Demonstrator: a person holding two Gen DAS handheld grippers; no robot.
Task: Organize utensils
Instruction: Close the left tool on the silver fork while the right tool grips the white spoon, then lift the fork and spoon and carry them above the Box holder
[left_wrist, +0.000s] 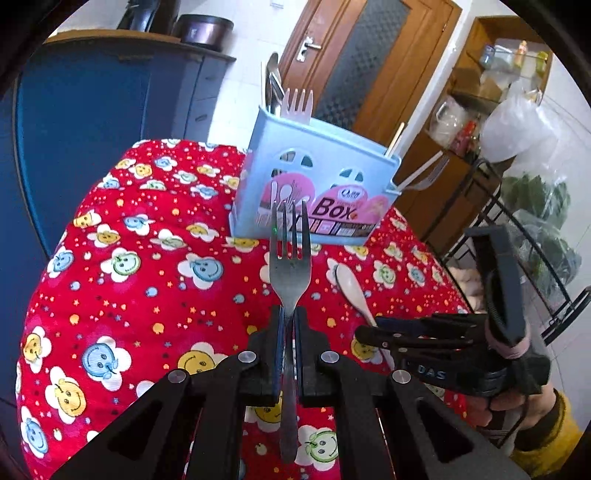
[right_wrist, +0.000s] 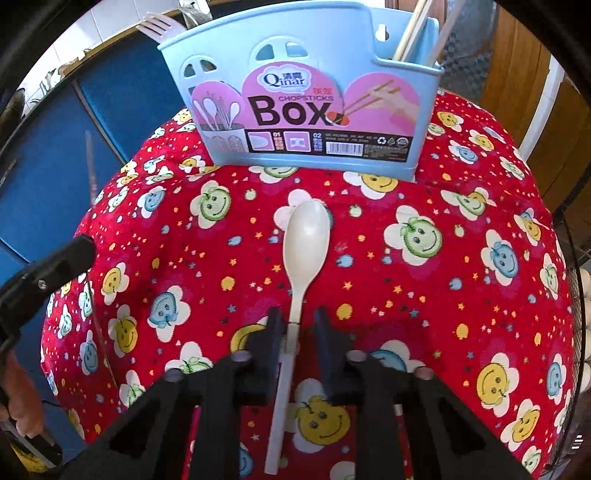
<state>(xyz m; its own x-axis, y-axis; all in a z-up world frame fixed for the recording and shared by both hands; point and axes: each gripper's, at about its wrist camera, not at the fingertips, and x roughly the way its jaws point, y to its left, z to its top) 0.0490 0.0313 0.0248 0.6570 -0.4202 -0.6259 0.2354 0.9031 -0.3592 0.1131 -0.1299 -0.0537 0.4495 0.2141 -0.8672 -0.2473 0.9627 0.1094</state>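
Observation:
My left gripper is shut on the neck of a metal fork, held above the cloth with its tines pointing at the light blue chopsticks box. A white plastic spoon lies on the red cloth in front of the box, bowl toward it. My right gripper straddles the spoon's handle. The left finger sits close against the handle and a gap shows on the right side. In the left wrist view the right gripper is low over the spoon. The box holds a pink fork and chopsticks.
A red smiley-flower cloth covers the small table, which drops off on all sides. A blue cabinet stands at left, a black wire rack with bags at right, a wooden door behind. A hand holds the right gripper.

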